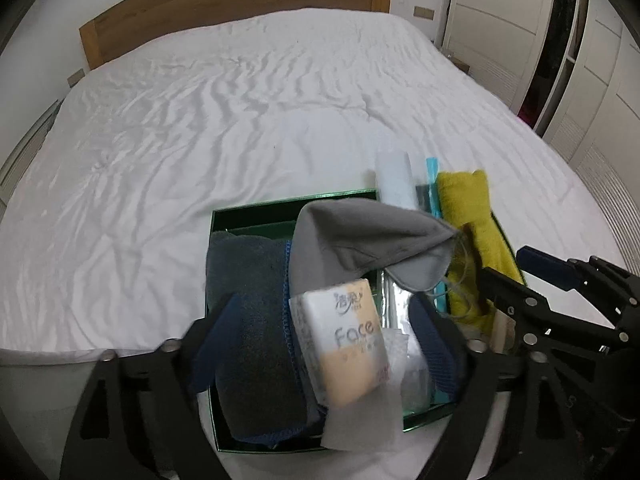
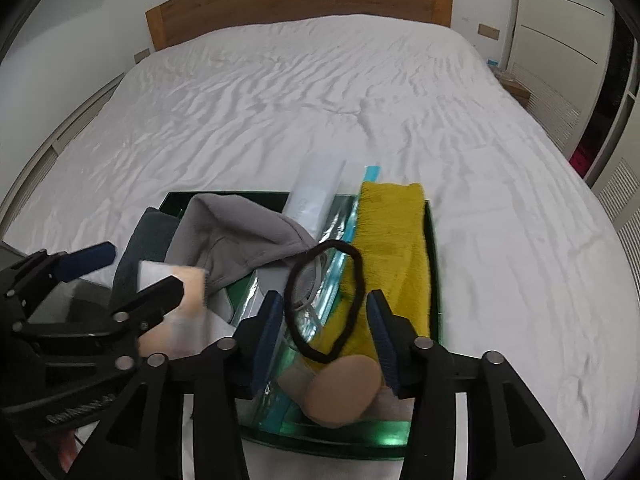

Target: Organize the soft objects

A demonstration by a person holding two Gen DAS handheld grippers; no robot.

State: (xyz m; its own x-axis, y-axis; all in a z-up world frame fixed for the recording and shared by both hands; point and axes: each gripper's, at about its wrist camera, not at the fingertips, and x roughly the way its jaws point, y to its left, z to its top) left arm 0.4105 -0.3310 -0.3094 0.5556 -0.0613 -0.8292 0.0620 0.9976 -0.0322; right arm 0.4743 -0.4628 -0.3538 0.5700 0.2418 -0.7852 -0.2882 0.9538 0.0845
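On white bed (image 1: 200, 128), green box (image 1: 280, 202) sitting near edge, collecting soft stuff: yellow towel (image 2: 392, 232), grey cloth (image 1: 360, 236). Left hand-held gripper (image 1: 328, 344) hovering apart around tissue pack (image 1: 344, 344); right hand-held gripper (image 2: 324, 320) apart, straddling black hair tie (image 2: 326, 300).

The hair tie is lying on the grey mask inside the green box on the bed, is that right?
Not quite. The hair tie lies mostly on the yellow towel, not on the grey mask; the right wrist view shows it. It is inside the green box on the bed.
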